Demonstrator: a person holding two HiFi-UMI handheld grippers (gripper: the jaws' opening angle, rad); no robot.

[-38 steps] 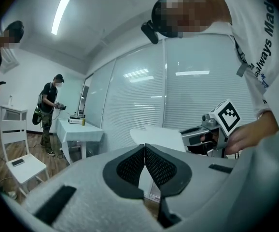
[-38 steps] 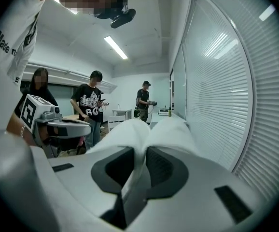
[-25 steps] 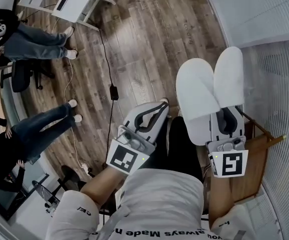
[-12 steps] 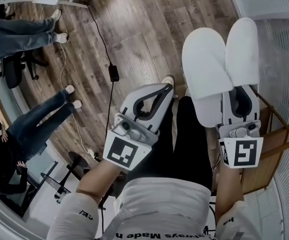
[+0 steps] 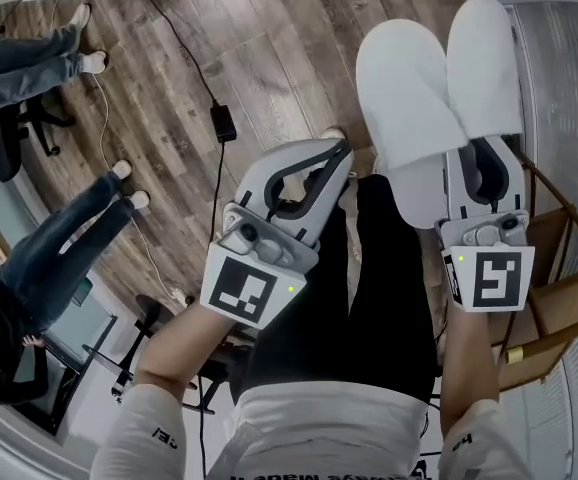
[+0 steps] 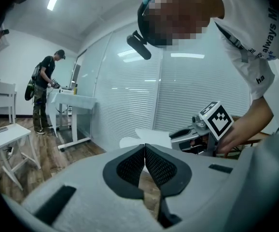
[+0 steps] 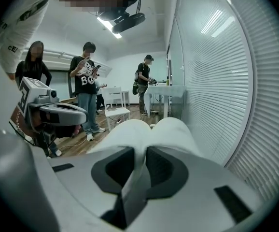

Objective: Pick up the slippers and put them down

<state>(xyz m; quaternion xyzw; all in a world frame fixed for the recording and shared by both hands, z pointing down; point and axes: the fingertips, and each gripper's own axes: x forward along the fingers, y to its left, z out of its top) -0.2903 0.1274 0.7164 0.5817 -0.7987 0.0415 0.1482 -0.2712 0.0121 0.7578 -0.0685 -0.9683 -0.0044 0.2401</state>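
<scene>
Two white slippers [image 5: 424, 83] hang side by side off the right gripper [image 5: 482, 148], toes pointing away from the holder and heels at the jaws.

Right gripper view: the jaws stand narrowly apart and the black pads [image 7: 114, 170] pinch a thin white heel edge. The slippers [image 7: 151, 129] bulge out just past the tips. I can't tell whether one heel or both sit in the pinch. In the head view the wider slipper's heel overlaps the gripper's left side.

Left gripper [image 5: 341, 151]: the mesh pads [image 6: 130, 164] are pressed together at the tips with nothing between them. Only wooden floor shows through the gap behind the tips. It sits to the left of the right gripper, apart from the slippers and above the holder's black trouser leg [image 5: 369, 298].

Slippers are in the air over the wooden floor [image 5: 269, 48], close beside the blind-covered glass wall [image 7: 216, 81]. A wooden frame [image 5: 559, 318] lies under and to the right of the right gripper.

Also on the floor — a black cable with a power brick [image 5: 222, 123]. Bystanders' legs [image 5: 64, 248] show at the left edge.
</scene>
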